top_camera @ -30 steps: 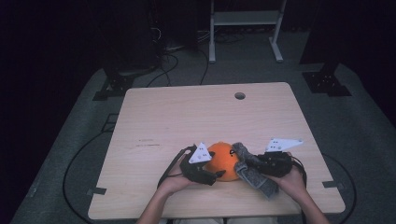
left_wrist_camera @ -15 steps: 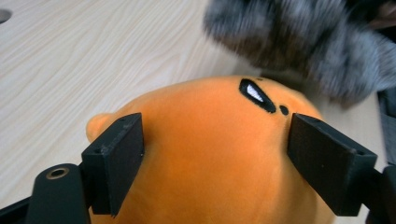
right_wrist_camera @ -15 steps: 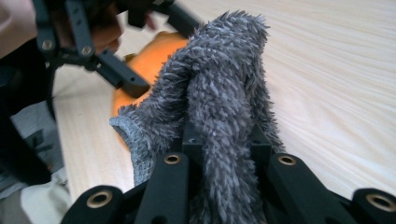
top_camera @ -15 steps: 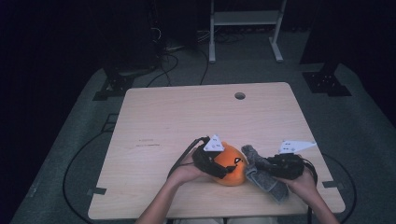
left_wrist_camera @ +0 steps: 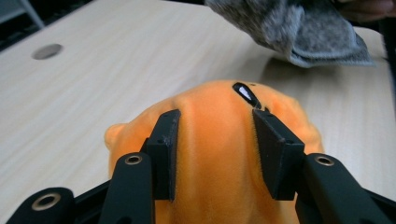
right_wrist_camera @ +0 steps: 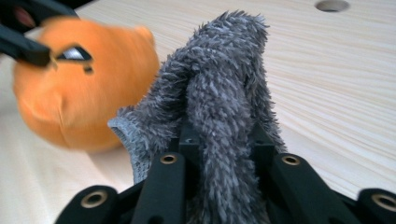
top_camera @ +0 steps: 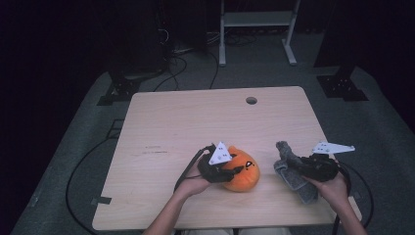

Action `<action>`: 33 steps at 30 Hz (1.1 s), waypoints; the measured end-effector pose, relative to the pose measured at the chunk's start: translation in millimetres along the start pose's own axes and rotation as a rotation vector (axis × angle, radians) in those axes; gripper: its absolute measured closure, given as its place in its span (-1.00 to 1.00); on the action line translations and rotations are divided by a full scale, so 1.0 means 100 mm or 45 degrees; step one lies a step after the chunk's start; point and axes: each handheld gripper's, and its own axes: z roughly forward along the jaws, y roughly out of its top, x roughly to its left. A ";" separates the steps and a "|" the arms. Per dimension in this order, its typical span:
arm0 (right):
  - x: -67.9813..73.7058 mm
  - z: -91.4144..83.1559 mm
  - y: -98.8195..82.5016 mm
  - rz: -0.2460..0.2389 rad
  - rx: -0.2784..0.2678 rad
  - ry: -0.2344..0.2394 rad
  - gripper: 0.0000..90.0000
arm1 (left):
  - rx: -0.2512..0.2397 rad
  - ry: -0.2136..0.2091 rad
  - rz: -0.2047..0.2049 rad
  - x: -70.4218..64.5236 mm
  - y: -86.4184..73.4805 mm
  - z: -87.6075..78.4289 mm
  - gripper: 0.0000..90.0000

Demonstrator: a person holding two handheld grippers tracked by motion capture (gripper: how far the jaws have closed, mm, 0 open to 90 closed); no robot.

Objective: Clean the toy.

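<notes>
In the lower centre of the high view the left gripper (top_camera: 230, 172) has just closed its jaws and now pinches the orange plush toy (top_camera: 243, 170), which sits on the wooden table (top_camera: 195, 117); in the lower right the right gripper (top_camera: 299, 165) clamps a bunched grey fluffy cloth (top_camera: 293, 171), its jaws having just eased open slightly; toy and cloth lie apart.
</notes>
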 end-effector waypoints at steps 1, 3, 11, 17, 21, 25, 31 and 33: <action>-0.02 0.03 -0.01 0.000 0.013 -0.024 0.56 | 0.003 0.019 -0.002 0.03 0.00 0.00 0.20; -0.04 0.08 -0.02 0.005 0.044 -0.054 0.49 | 0.018 0.089 0.001 0.12 -0.01 0.02 0.20; -0.15 0.17 -0.06 0.057 0.113 -0.128 0.01 | 0.012 0.239 -0.024 0.30 -0.05 0.06 0.14; -0.17 0.13 -0.07 0.058 0.112 -0.127 -0.09 | -0.034 0.172 -0.054 0.24 -0.04 -0.01 -0.12; -0.16 0.11 -0.09 0.077 0.074 -0.079 -0.09 | -0.094 0.124 -0.094 0.26 0.00 -0.14 -0.38; -0.13 0.11 -0.11 0.062 0.069 -0.056 -0.10 | -0.076 0.151 -0.092 0.31 -0.07 -0.25 -0.52; -0.09 0.12 -0.12 0.044 0.074 -0.059 -0.09 | -0.089 0.183 -0.143 0.36 -0.22 -0.43 -0.62; -0.07 0.12 -0.11 0.042 0.063 -0.050 -0.10 | -0.088 0.187 -0.156 0.36 -0.27 -0.49 -0.63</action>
